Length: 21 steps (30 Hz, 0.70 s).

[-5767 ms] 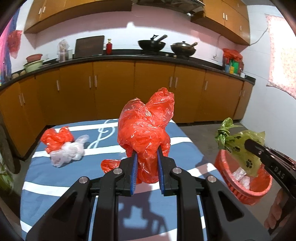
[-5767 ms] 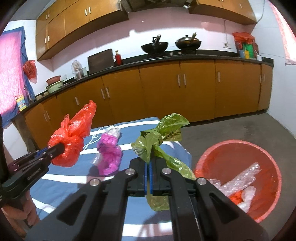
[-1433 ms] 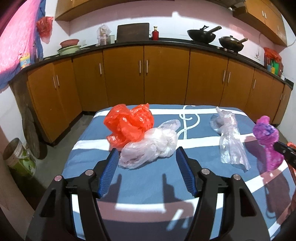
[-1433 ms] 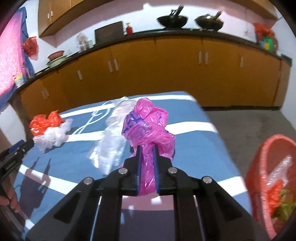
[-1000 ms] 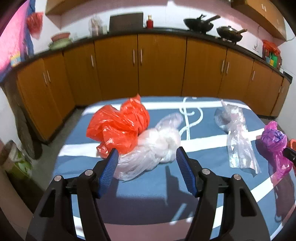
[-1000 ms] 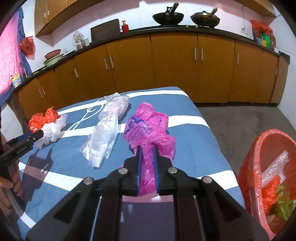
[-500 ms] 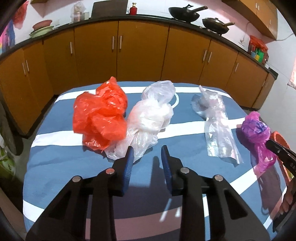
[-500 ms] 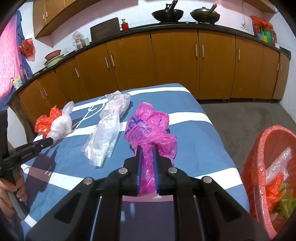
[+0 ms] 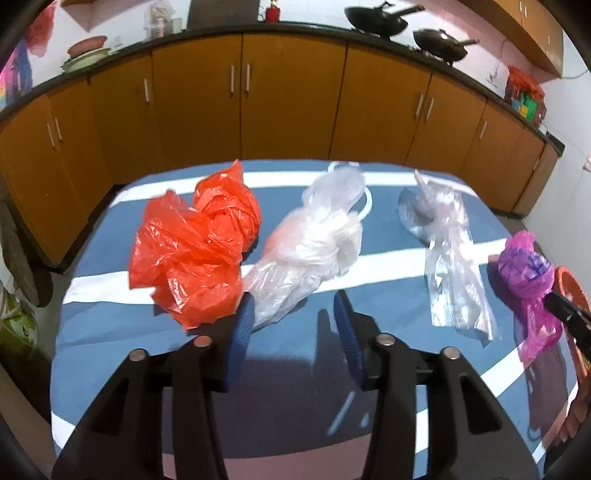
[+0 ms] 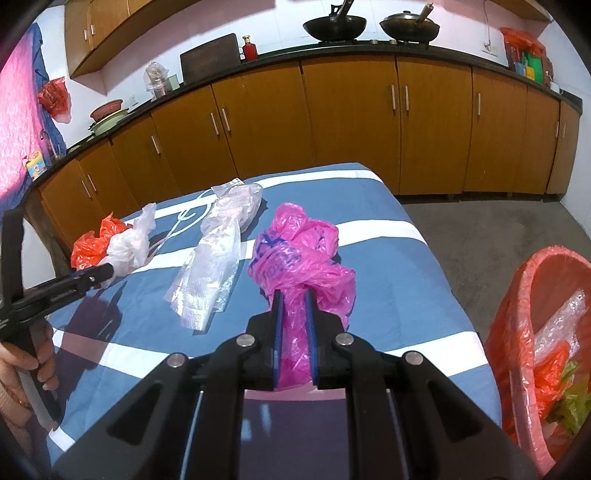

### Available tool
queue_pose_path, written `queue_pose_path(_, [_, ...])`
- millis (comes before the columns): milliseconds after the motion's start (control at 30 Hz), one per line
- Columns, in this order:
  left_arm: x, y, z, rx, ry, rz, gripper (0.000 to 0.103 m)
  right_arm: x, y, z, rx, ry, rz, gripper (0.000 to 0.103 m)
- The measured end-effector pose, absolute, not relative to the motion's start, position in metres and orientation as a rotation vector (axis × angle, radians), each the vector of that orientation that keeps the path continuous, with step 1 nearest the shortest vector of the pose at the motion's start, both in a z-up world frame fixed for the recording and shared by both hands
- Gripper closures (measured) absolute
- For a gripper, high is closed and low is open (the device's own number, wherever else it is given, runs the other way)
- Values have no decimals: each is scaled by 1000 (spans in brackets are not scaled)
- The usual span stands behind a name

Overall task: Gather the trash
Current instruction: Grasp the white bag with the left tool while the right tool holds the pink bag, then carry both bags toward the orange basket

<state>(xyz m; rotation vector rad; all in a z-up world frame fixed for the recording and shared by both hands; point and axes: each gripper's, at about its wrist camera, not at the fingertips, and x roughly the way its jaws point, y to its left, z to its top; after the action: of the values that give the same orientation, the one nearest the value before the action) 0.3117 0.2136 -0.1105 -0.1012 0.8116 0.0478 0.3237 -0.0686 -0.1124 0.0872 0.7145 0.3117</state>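
Note:
My right gripper (image 10: 293,302) is shut on a crumpled pink plastic bag (image 10: 299,254) and holds it above the blue striped table (image 10: 373,192); the bag also shows in the left wrist view (image 9: 526,273). My left gripper (image 9: 293,314) is open, its jaws on either side of the near tail of a white plastic bag (image 9: 314,243). A red plastic bag (image 9: 195,251) lies just left of it, touching it. A clear plastic bag (image 9: 448,254) lies further right. The red trash basket (image 10: 517,332) stands on the floor at the table's right.
Orange kitchen cabinets (image 9: 288,96) run along the far wall behind the table, with woks (image 10: 334,24) on the counter. The basket holds red, green and clear bags. Grey floor (image 10: 491,225) lies between table, basket and cabinets.
My left gripper's jaws have spread wider than half a second ago and sit closer to the white bag's tail. My right gripper keeps the pink bag, moved slightly.

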Motion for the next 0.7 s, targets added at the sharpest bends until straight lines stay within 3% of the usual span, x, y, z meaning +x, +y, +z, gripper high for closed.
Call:
queue_pose_path(67, [313,213,-115,-101,837,40,81,324,-69,-113,89,716,314,90])
queue_pose_path(100, [313,215,-116,-114,842,32,91,325,-70,-113,90,718,315,90])
queue_pose_path(233, [310,212,-115,-110,837,16,100,326,-70,-114,92,722,316,90])
queue_pose_path(700, [267,175,-103,-98,789,-96,103,308,-78,-107,123,710,340,90])
